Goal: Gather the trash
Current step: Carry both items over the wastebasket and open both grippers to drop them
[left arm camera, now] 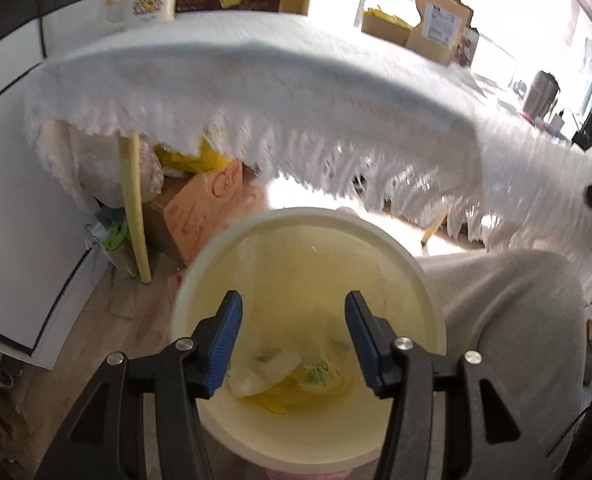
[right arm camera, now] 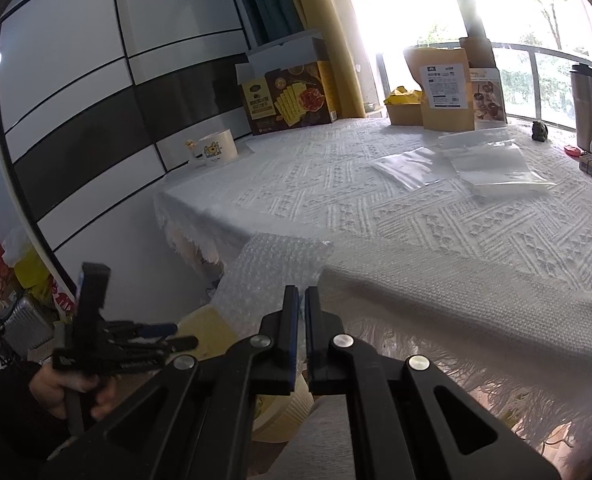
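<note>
Left gripper (left arm camera: 294, 336) hangs over the mouth of the pale bin (left arm camera: 435, 292) with its jaws spread and nothing between the blue pads (left arm camera: 226, 344). That reads as a drop made straight above the opening, so whatever falls lands inside and not on the floor. Right gripper (right arm camera: 300, 322) has its jaws pressed together on a sheet of bubble wrap (right arm camera: 272, 264), which stands up from the pinch in front of the near edge of the table; my guess is that it waits its turn at the bin.

Going down in size: the table (right arm camera: 435, 224), under a white knitted cloth with a fringe, carries everything else. The bin stands on the floor just beside its near edge, low and close to the person's grey-clad knee (left arm camera: 507, 312), presumably so both hands can reach it without stretching. A dark biscuit box (right arm camera: 292, 100) stands open at the far left corner, upright against the wall, out of the way. Clear plastic bags (right arm camera: 483, 160) lie flat toward the far right of the cloth, apart from the boxes, likely the next things to collect. At the bin's bottom lie crumpled wrappers (left arm camera: 284, 376), white, yellow and green, heaped together.
</note>
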Tool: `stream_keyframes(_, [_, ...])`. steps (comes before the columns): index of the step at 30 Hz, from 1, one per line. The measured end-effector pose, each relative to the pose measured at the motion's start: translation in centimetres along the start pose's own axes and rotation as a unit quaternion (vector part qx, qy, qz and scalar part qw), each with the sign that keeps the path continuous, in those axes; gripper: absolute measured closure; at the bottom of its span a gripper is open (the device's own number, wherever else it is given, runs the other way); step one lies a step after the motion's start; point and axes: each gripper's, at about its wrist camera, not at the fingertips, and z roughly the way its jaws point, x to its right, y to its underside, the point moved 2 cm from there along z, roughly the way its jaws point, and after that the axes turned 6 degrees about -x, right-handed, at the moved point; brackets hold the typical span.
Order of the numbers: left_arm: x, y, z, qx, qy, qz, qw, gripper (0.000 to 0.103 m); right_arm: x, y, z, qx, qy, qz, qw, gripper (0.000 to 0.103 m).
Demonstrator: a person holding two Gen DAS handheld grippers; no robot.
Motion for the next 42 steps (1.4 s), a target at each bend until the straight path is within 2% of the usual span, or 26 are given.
stream_keyframes(9, [-3.2, -0.5, -3.2, 0.046, -0.004, -0.029, 0.9985, 0.049, -3.0, 0.3, 2.4, -0.035, -0.011, -0.028, 0.999, 0.100])
stream_keyframes(15, [-5.6, -0.3, -4.0, 0.063, -0.008, -0.048, 0.9969, 0.049, -5.4, 1.0, 5.9, -0.086, -0.016, -0.048, 0.995, 0.100])
stream_keyframes(22, [-8.4, 0.2, -4.8, 0.076, -0.008, -0.076, 0.9941, 0.046, -8.4, 2.4, 10.3, -0.163, -0.016, -0.072, 0.984, 0.100])
stream_keyframes(25, [-8.8, 0.2, -5.0, 0.082, -0.005, -0.079, 0.9935, 0.046, -9.2, 3.0, 11.6, -0.182, -0.009, -0.085, 0.980, 0.095])
stream_keyframes(26, [-8.8, 0.1, -5.1, 0.084, -0.004, -0.079, 0.9933, 0.046, -9.3, 3.1, 11.7, -0.185, -0.011, -0.085, 0.979, 0.093])
stream_keyframes(28, [-8.8, 0.1, -5.1, 0.086, -0.003, -0.077, 0.9933, 0.045, -9.3, 2.9, 12.2, -0.189, -0.013, -0.082, 0.978, 0.080])
stream_keyframes(30, [-8.6, 0.0, -5.0, 0.086, 0.000, -0.075, 0.9935, 0.045, -9.1, 2.7, 12.1, -0.186, -0.013, -0.078, 0.979, 0.076])
stream_keyframes(42, [-5.5, -1.4, -6.4, 0.109, 0.015, -0.044, 0.9930, 0.044, -7.1, 1.2, 8.2, -0.128, -0.008, -0.057, 0.990, 0.075])
